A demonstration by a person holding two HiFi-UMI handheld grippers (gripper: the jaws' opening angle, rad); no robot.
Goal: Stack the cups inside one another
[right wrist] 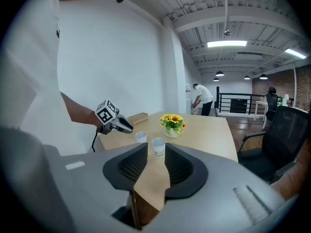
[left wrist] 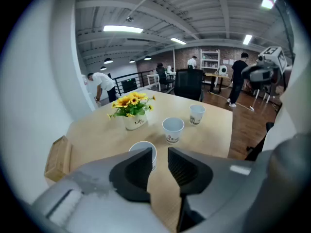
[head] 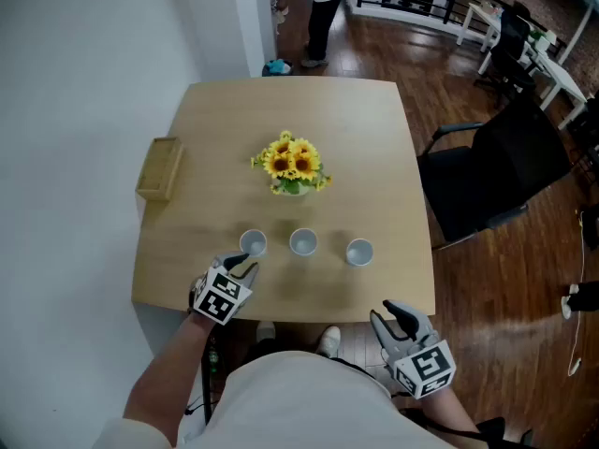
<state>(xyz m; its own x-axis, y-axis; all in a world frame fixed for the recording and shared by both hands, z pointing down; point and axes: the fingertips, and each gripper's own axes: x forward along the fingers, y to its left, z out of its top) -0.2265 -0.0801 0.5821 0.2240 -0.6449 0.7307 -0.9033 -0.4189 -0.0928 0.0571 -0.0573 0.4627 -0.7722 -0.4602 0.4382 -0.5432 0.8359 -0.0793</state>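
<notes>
Three white paper cups stand in a row near the table's front edge: the left cup [head: 253, 243], the middle cup [head: 302, 242] and the right cup [head: 359, 252]. My left gripper [head: 245, 266] points down at the left cup from just in front of it, jaws open and nothing between them. In the left gripper view the left cup [left wrist: 144, 152] is partly hidden behind the left jaw of the left gripper [left wrist: 159, 155], with the middle cup [left wrist: 173, 129] and right cup [left wrist: 197, 114] beyond. My right gripper [head: 394, 322] hangs open off the table's front right corner. The right gripper view shows the right gripper [right wrist: 156, 153] and two cups [right wrist: 158, 146].
A pot of sunflowers [head: 293, 166] stands mid-table behind the cups. A wooden box [head: 159, 168] lies at the table's [head: 374, 138] left edge. A black chair [head: 496, 171] is close to the right side. A white wall runs on the left. A person [head: 318, 7] stands far back.
</notes>
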